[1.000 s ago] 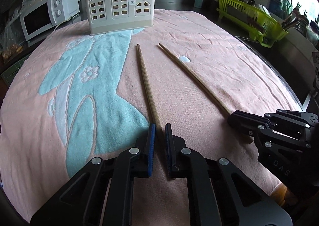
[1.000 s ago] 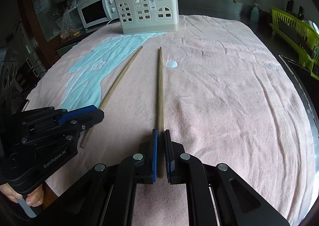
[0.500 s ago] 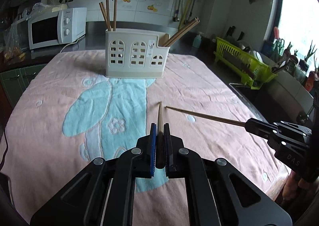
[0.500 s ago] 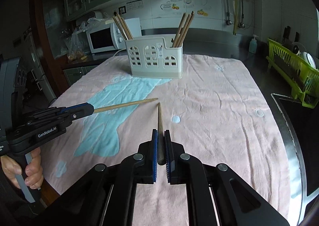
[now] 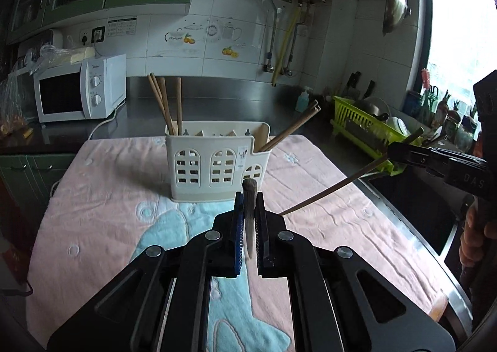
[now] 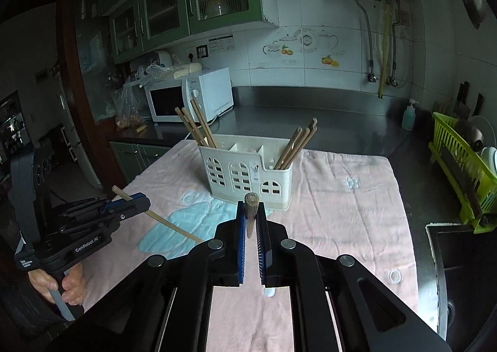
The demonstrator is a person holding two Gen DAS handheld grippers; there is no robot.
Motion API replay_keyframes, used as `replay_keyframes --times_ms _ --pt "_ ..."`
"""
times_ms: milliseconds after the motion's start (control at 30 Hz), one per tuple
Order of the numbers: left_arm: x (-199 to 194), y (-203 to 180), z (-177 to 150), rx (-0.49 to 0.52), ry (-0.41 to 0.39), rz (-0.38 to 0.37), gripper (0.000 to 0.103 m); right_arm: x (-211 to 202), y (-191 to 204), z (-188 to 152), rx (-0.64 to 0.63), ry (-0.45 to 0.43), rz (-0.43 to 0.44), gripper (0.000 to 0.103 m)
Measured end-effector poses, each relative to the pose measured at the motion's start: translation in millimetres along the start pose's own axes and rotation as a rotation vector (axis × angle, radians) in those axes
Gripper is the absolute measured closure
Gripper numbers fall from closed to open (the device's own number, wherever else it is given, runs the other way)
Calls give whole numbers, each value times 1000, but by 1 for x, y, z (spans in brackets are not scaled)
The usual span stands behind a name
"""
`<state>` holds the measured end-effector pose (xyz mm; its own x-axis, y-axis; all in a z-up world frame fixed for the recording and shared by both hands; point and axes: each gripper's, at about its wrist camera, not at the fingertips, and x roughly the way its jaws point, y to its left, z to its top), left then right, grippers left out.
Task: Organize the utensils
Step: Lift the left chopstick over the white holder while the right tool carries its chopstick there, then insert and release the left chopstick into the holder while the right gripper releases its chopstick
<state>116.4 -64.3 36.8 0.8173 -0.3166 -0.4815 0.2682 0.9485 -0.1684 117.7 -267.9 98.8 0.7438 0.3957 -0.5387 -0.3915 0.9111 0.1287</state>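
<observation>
My left gripper (image 5: 249, 196) is shut on a wooden chopstick (image 5: 249, 212), held upright above the towel. It also shows in the right wrist view (image 6: 141, 201) with its chopstick (image 6: 174, 226) slanting down. My right gripper (image 6: 251, 207) is shut on a second chopstick (image 6: 250, 212); in the left wrist view this gripper (image 5: 394, 151) holds the chopstick (image 5: 335, 189) slanted, tip down. A white utensil holder (image 5: 214, 165) (image 6: 248, 172) stands ahead on the towel, with several chopsticks in its left and right end compartments.
A pink and blue towel (image 5: 99, 206) (image 6: 351, 212) covers the counter. A white microwave (image 5: 79, 92) stands at the back left. A green dish rack (image 5: 369, 128) (image 6: 462, 165) and a sink (image 6: 459, 262) are on the right. A soap bottle (image 6: 408, 114) stands behind.
Both grippers have lifted their chopsticks off the towel and tilted them from lying flat to near upright, tips down. Both have moved closer to the holder.
</observation>
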Motion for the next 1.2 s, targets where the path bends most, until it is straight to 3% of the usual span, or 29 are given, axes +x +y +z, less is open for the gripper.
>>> replay_keyframes --times_ms 333,633,900,1200 --pt "1 11 105 38 -132 38 98 16 -7 102 -66 -7 -26 97" --pt "18 20 180 36 -260 122 98 58 -18 136 -65 51 -66 97" --pt "57 33 194 32 -266 188 98 98 -24 131 -68 119 -76 96" --pt "93 56 180 -12 -165 179 98 128 -27 116 -53 171 -66 96"
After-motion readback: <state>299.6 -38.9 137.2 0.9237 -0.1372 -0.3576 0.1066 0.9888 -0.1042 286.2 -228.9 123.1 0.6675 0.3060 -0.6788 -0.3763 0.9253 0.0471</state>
